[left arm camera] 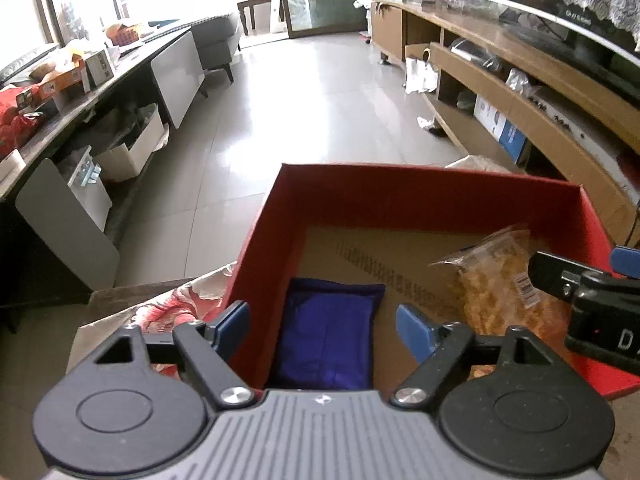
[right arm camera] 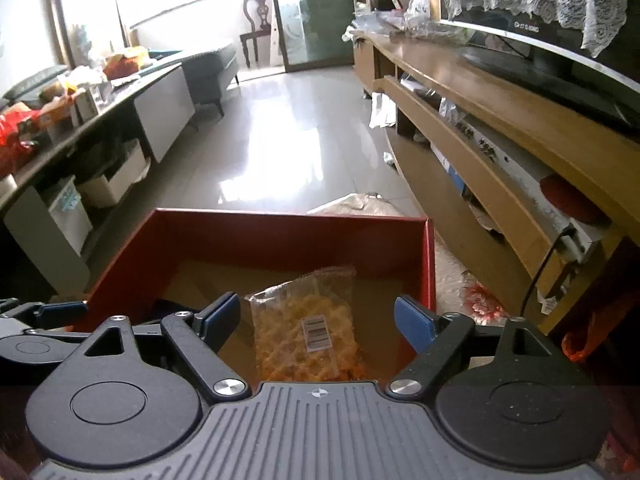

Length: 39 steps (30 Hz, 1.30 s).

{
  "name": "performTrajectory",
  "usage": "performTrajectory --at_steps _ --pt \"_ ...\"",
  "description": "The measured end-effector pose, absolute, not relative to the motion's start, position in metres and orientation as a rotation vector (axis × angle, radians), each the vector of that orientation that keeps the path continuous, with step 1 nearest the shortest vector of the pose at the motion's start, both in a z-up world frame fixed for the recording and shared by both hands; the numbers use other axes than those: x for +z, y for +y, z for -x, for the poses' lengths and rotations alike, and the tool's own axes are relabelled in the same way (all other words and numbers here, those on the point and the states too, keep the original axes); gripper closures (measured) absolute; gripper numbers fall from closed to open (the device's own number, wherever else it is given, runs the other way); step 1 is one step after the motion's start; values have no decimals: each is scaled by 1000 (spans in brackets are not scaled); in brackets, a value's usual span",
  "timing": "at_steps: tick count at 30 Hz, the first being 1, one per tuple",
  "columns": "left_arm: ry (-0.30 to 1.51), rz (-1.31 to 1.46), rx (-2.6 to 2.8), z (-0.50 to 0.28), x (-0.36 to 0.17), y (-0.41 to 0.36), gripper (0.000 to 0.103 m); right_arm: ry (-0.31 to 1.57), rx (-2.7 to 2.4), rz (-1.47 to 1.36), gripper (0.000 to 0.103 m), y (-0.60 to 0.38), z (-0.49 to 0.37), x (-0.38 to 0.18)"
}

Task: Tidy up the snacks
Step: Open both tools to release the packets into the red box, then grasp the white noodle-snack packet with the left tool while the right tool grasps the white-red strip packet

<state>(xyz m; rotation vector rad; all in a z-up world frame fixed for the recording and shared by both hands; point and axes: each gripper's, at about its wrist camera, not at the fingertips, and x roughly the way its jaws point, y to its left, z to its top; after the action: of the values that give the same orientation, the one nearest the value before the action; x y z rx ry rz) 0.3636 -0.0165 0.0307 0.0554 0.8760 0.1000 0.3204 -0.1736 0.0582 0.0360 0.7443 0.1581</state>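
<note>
A floral cloth (left arm camera: 168, 308) covers the bench (left arm camera: 108, 294), whose bare brown edge shows at the near left. On the cloth stands an open red box (left arm camera: 400, 196), its floor lined with brown cardboard. Inside, a blue packet (left arm camera: 328, 340) lies flat near the left wall, and a clear bag of yellow snacks (right arm camera: 304, 332) lies towards the right. To the box's right, the cloth carries a red flower print (right arm camera: 480, 300).
</note>
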Motion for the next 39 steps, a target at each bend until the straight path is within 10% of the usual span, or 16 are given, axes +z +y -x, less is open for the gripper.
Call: performTrajectory --at_steps 39 --pt "1031 -43 46 -239 -2 58 17 883 243 -84 12 -138 -169 51"
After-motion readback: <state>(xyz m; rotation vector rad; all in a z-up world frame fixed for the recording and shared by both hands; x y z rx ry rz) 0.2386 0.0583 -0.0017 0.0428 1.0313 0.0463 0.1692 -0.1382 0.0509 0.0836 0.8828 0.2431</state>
